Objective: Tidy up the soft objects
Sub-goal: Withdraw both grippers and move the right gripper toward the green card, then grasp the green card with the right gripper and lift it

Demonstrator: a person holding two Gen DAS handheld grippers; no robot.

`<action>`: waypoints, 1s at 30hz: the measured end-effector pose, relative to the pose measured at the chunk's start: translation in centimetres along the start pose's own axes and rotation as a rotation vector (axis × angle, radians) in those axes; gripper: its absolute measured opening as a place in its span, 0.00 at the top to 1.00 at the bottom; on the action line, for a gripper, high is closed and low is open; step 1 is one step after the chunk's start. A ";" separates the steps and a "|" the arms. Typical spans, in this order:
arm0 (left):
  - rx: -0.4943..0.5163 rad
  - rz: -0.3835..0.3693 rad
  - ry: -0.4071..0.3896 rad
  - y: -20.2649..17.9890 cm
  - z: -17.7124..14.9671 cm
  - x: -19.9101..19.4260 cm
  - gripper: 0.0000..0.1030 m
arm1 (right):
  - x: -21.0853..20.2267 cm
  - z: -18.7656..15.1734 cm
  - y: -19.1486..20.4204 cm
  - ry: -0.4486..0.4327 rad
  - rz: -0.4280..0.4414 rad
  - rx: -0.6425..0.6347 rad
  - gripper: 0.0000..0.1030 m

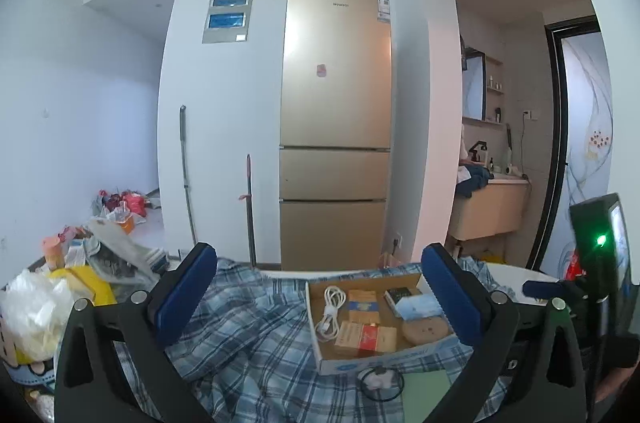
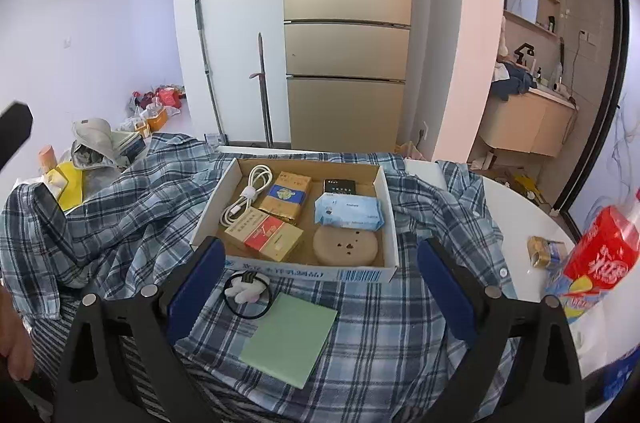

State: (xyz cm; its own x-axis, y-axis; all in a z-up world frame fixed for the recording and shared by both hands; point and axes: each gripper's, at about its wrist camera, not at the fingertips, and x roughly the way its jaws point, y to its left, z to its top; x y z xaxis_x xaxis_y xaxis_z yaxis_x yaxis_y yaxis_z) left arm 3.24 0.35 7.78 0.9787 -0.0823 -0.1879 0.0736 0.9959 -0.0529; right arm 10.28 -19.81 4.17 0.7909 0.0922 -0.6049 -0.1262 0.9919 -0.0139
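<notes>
White-walled room w/ a tall gold three-door fridge (image 2: 346,23) at the back, two mop handles leaning next to it, and a washbasin nook through the arch on the right. Up front there's a round white table (image 2: 516,219) mostly buried under a rumpled blue-and-white plaid shirt (image 2: 132,207).

Sitting on the shirt: a shallow open cardboard tray (image 2: 390,223) already holding a coiled white charging cable (image 2: 248,197), a blue-and-gold packet, a red-and-gold box, a small black device, a pale blue pack of wet wipes (image 2: 347,211) and a round tan puff-like pad (image 2: 345,246). So the small stuff looks mostly sorted imo.

Still loose, just in front of the tray: a black hair tie with a white fluffy charm (image 2: 245,293) and a pale green sticky-note pad (image 2: 290,337), touching each other. And the shirt itself is totally unfolded, prob the biggest job left. Left side of the table is a heap of plastic bags n clutter, right side has a red drink carton (image 2: 602,249).

Left gripper (image 1: 320,297) is spread wide, nothing between the blue pads, hovering over the shirt facing the tray. Right gripper (image 2: 320,287) same deal, wide apart and empty, right above the hair tie and the green pad.

Guessing roughly halfway tbh.
</notes>
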 end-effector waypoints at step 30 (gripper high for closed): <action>-0.011 0.003 0.227 0.2 -9.2 5.1 0.00 | 10.1 -7.6 3.4 0.421 0.012 -0.034 0.03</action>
State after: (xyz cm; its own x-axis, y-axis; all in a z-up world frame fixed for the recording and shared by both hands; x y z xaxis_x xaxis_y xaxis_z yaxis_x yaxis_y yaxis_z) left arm 6.47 -0.23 -2.18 0.9108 -0.0873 -0.4035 0.0676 0.9957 -0.0629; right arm 13.29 -16.16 -8.06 0.4765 0.0528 -0.8776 -0.1591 0.9869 -0.0270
